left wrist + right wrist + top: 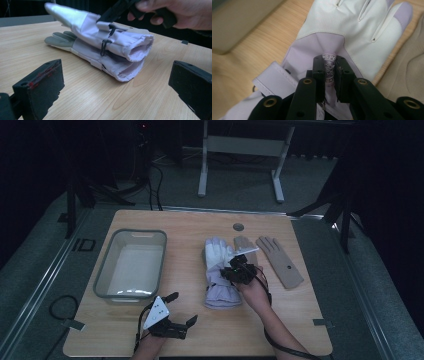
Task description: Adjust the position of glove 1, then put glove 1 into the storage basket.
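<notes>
Right gripper (329, 75): jaws clenched on a pinch of fabric on the back of the lilac glove (220, 270), lifting its upper layer.
Lilac glove: mid-table, lying on a second matching glove (62, 41).
Left gripper (172, 312): jaws released, holding nothing, near table's front edge.
Tan gloves (280, 262): just right of the lilac glove.
Clear bin (131, 265): left side of the table (290, 315).

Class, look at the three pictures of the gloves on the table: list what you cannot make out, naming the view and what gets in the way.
1. Right gripper view: the printed patch on the lilac glove is pinched between the jaws of the right gripper, so its lettering is cut short.
2. High view: one beige glove lies partly behind the lilac glove's raised fingers.
3. Left gripper view: the lower lilac glove is mostly covered by the upper one.
</notes>
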